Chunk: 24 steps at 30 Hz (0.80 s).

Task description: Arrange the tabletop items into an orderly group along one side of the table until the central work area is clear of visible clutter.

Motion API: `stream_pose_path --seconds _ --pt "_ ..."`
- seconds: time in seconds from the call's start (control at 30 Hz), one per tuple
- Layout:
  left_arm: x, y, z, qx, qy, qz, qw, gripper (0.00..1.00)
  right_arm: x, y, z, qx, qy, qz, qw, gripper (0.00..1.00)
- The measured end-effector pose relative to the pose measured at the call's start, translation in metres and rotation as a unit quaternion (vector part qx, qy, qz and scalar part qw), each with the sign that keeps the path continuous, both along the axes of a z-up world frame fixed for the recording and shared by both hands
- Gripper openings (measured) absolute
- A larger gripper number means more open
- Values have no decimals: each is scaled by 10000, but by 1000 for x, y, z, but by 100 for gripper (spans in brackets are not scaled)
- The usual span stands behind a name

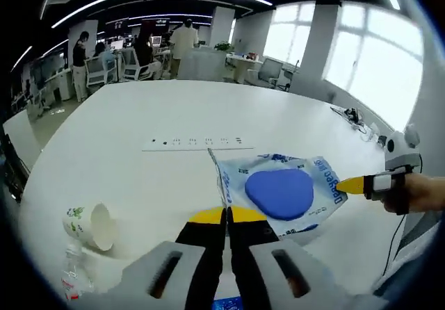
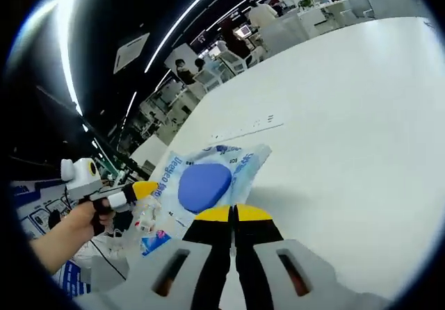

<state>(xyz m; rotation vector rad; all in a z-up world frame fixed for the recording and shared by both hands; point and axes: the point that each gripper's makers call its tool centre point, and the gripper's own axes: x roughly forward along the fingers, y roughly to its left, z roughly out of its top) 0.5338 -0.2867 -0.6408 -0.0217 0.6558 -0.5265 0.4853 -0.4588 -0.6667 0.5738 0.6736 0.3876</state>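
Note:
A clear plastic bag with blue print holds a round blue pad. My left gripper is shut, its yellow tips pinching the bag's near left edge. From the right, my right gripper comes in with a hand, pinching the bag's far edge. In the right gripper view the bag and blue pad lie just beyond my shut right gripper, and my left gripper meets the bag's left edge. A paper cup lies on its side; a plastic bottle sits below it.
The white table is wide, with a row of flush sockets across its middle and cables at the far right edge. Office chairs, desks and people stand beyond the far edge. Small packets lie under the bag.

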Motion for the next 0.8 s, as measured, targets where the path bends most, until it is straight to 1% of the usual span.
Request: stream_pose_path --seconds 0.03,0.1,0.17,0.23,0.33,0.43,0.47,0.6,0.67,0.73,0.8 --pt "1 -8 -1 2 29 -68 10000 0 0 -5 -1 12 8 -77 10000 0" --pt "1 -15 -4 16 101 -127 9999 0 0 -18 -4 -2 39 -218 9998 0" --pt "-1 -22 -9 -119 275 -147 9994 0 -1 -26 -7 -25 68 -288 9996 0" --pt "-1 -25 -14 -54 267 -193 9994 0 0 -32 -12 -40 106 -331 9994 0" --pt "-4 -30 -22 80 288 -353 9989 0 0 -34 -18 -56 148 -341 9993 0" --pt "-6 -30 -33 265 327 -433 9982 0 0 -34 -28 -193 195 -260 9993 0" --pt "-7 -29 -40 328 391 -428 9978 0 -1 -33 -31 -213 217 -252 9992 0" --pt "-9 -27 -55 427 516 -381 9970 0 -4 -33 -45 -256 377 -192 9988 0" --pt "-9 -26 -62 490 551 -380 9966 0 -6 -33 -47 -287 405 -152 9987 0" --pt "-9 -26 -68 563 568 -378 9961 0 -6 -33 -55 -312 447 -107 9985 0" --pt "-10 -25 -75 580 649 -360 9956 0 -8 -35 -61 -290 538 -126 9981 0"
